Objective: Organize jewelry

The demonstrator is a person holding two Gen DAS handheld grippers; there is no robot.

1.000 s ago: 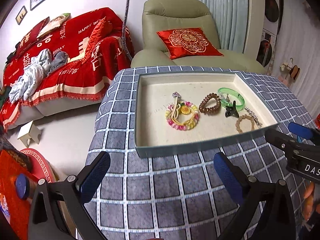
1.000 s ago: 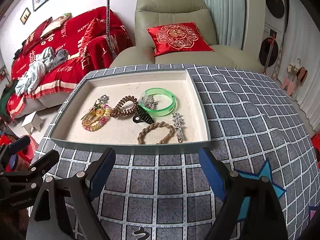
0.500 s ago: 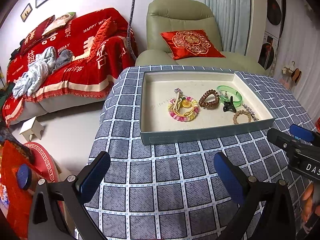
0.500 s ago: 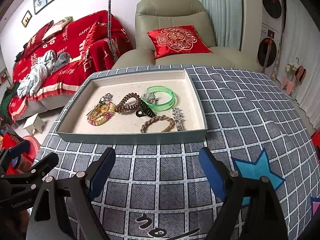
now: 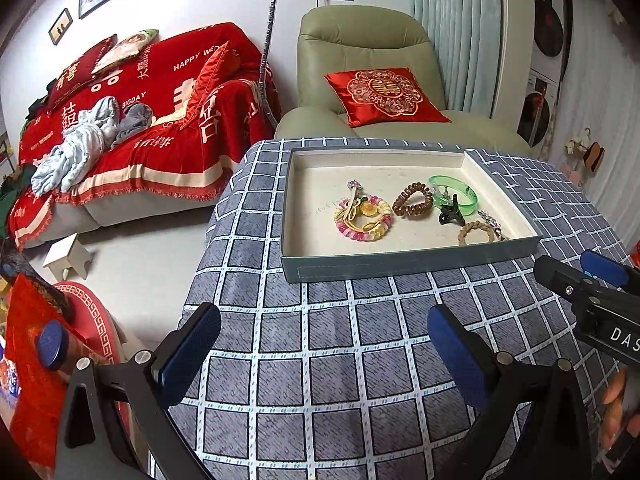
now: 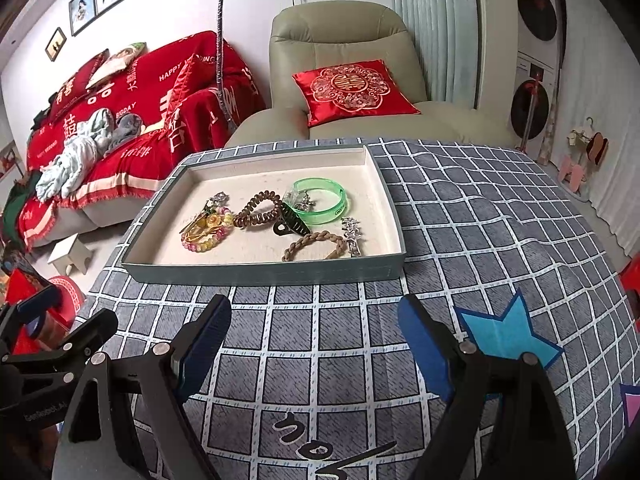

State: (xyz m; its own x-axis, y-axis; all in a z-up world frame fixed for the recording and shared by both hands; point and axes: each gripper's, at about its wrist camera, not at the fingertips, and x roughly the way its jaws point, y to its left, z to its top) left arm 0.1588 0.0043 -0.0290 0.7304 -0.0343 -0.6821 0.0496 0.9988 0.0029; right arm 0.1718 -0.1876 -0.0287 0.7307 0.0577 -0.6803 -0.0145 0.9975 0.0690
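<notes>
progress: looks done, all jewelry in tray (image 6: pixel 260 274) | left gripper (image 5: pixel 324 354) spread, empty | right gripper (image 6: pixel 314 344) spread, empty | left: nothing on cloth (image 6: pixel 460 216)

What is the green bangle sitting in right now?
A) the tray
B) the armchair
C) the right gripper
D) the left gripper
A: the green bangle lies inside the tray beside the other jewelry, while the left gripper and the right gripper are both open and hold nothing.
</notes>
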